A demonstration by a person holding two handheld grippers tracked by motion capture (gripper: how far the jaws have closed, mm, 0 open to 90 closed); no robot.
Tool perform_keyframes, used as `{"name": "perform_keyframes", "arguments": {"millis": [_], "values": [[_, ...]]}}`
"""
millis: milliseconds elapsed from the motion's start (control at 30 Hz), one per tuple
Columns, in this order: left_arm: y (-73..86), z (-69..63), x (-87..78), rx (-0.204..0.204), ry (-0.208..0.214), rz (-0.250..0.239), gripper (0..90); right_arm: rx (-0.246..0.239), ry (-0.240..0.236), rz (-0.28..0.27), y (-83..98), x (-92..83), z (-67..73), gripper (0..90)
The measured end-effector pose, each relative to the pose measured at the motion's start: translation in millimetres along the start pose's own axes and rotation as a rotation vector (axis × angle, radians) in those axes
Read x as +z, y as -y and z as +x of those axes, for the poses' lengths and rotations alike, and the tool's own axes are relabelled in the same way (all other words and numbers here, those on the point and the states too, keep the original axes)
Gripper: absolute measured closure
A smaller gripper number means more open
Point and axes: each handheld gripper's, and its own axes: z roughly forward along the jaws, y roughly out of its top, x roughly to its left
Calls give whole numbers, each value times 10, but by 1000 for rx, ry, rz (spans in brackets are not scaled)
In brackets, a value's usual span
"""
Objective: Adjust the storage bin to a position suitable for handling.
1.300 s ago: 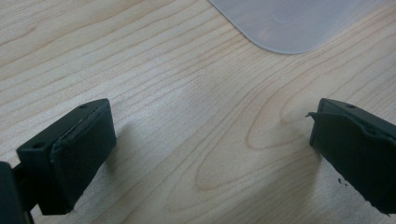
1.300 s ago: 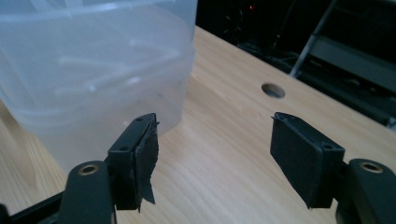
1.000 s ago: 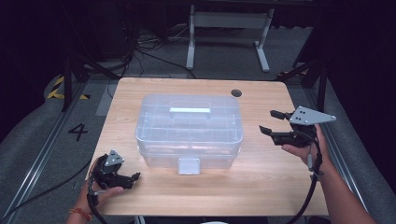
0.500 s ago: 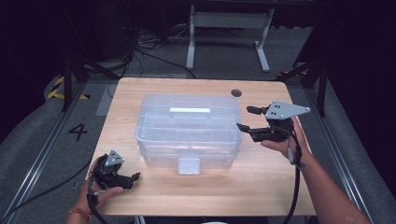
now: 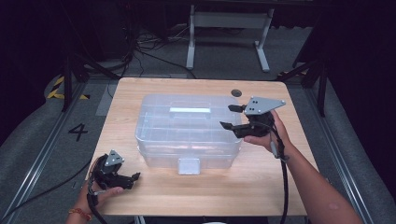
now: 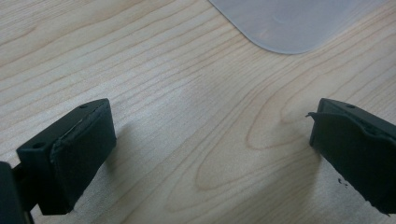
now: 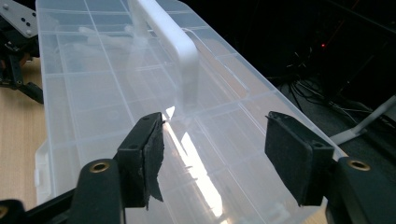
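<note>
Table (image 5: 140, 100): light wood, bearing one item.
Box (image 5: 187, 128): clear plastic, compartmented, lid on; sits mid-table. White handle (image 5: 189, 110) along the lid's middle; latch (image 5: 188, 165) on the side nearest the person.
Right gripper (image 5: 232, 116): held over the box's right end, above the lid, jaws parted and pointing along the handle; nothing between them.
Left gripper (image 5: 133, 178): rests on the table off the box's near-left corner, apart from it; jaws spread wide, bare wood between.

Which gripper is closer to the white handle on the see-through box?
Right. The right gripper hovers at the box's right end near the handle; the left gripper rests on the table, off the front-left corner.
</note>
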Motion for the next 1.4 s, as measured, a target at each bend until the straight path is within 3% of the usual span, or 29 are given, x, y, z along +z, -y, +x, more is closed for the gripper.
{"name": "perform_keyframes", "arguments": {"millis": [233,533,767,1000,1133,1233,1400], "values": [[0,0,0,0,0,0,7,-18,-46,0,-137,142,35,418],[0,1,-1,0,1,1,7,-12,-71,6,-219,225,42,439],[0,0,0,-1,0,0,7,-18,-98,20,-271,310,53,536],[0,0,-1,-1,1,1,7,-18,-77,74,-313,406,51,686],[0,0,0,0,0,0,7,-17,-78,74,-333,416,58,727],[0,0,-1,0,1,1,7,-48,-35,79,-356,432,100,757],[0,0,-2,0,-2,1,8,-44,-37,91,-370,431,98,760]]}}
